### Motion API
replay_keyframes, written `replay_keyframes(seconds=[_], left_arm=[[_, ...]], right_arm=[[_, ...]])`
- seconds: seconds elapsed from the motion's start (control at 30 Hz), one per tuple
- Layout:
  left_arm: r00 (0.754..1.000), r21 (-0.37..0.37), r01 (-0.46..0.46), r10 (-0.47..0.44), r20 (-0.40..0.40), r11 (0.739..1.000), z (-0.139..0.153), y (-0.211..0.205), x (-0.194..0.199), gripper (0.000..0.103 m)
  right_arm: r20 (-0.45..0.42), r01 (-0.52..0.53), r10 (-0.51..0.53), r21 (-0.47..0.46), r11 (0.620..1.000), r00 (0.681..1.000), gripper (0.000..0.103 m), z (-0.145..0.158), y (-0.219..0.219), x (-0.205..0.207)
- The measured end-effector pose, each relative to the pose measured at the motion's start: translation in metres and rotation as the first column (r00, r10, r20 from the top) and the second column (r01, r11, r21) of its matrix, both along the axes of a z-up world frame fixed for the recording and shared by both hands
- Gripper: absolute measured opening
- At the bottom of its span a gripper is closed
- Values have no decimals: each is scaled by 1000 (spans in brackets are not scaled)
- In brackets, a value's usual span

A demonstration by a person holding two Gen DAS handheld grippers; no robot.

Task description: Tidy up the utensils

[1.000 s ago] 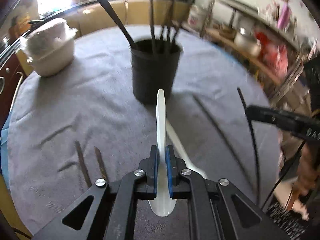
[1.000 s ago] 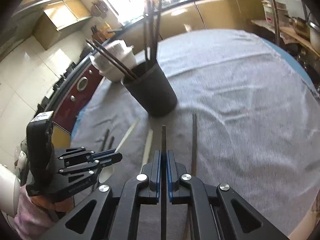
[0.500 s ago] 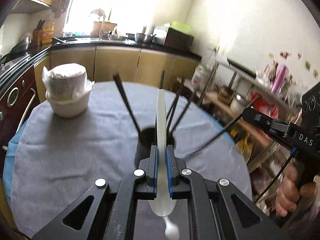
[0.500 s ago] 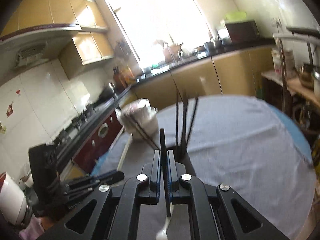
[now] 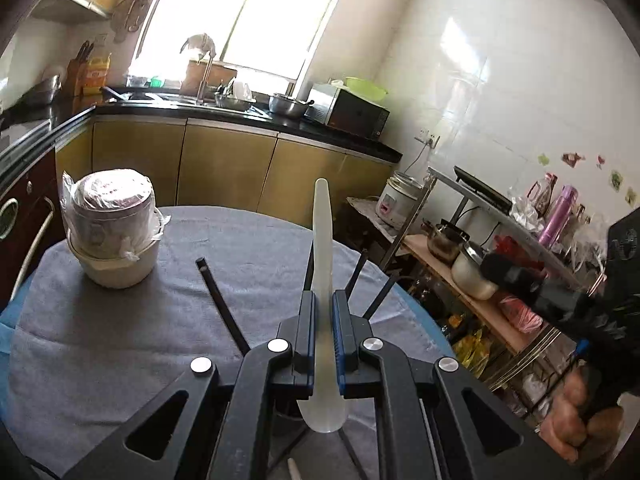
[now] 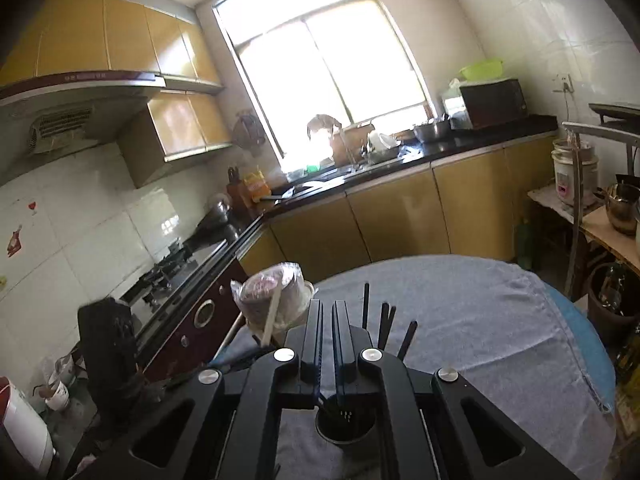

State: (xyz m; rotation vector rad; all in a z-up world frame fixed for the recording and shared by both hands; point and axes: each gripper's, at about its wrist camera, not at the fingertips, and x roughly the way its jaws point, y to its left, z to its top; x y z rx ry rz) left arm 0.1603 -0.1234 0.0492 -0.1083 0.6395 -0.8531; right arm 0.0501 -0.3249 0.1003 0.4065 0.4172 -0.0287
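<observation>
Translucent white plastic spoon (image 5: 322,280), long tapered handle, pinched between left gripper (image 5: 323,312) fingers.

My left gripper (image 5: 323,320) is matte black all over, two angular arms spreading wide toward me with triangular cut-outs in each. Four round silver screws (image 5: 279,345) sit in a row across the linkage. The fingers (image 5: 307,332) are flat black bars, and there's a strip of blue lining along their inner faces. My right gripper (image 6: 324,332) is the same build: black frame, silver screws, triangular windows. Seen from my left camera, its body is a chunky black housing with my hand (image 5: 576,420) wrapped around the grip.
</observation>
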Motion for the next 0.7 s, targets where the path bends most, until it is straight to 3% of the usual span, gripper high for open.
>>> replay_keyframes(seconds=[0.07,0.13,0.17,0.23,0.3,0.5,0.7], left_arm=[[1000,20,15,-15,20,1000,-7,5,-11,8],[999,44,11,-13,30,999,-15,10,-20,8],[1000,55,5,-7,28,998,-20,13,-24,8],[1000,59,-11,10,14,998,-29,22,-33,8],[1000,57,-31,31,8,998,-35,31,-40,8],[994,67,-96,92,63,993,-43,57,-66,8],[990,85,-110,102,94,990,-46,71,-75,8]], right_arm=[[-78,3,-3,2,1000,997,6,-21,-8,-2],[-185,0,7,40,999,983,15,-49,-22,1],[-266,21,-1,72,997,964,28,-69,-33,5],[-398,93,-14,180,979,917,34,-110,-57,13],[-443,155,-24,263,952,896,34,-141,-78,18],[-595,285,-79,261,922,800,31,-202,-98,54],[-667,400,-134,264,877,733,32,-238,-93,80]])
